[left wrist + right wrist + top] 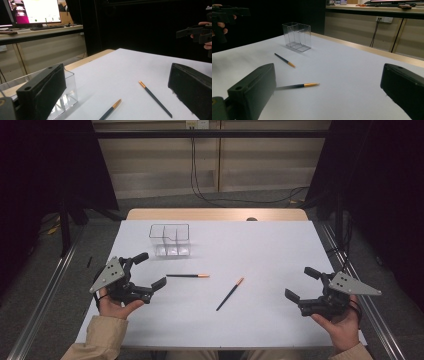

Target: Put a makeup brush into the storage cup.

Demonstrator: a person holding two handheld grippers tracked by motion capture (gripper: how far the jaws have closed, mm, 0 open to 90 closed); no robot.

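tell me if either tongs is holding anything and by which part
Nothing is held. Left tongs and right tongs are both open and empty; both pens lie on the table.

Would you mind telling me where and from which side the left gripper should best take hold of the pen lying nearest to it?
Probably from straight above, at the middle of the dark barrel of the nearer pen. It lies flat on the white table, its orange tip pointing away from the left gripper, so jaws set across its length would straddle it. The gripper is open wide enough. The clear organiser stands apart and should not obstruct.
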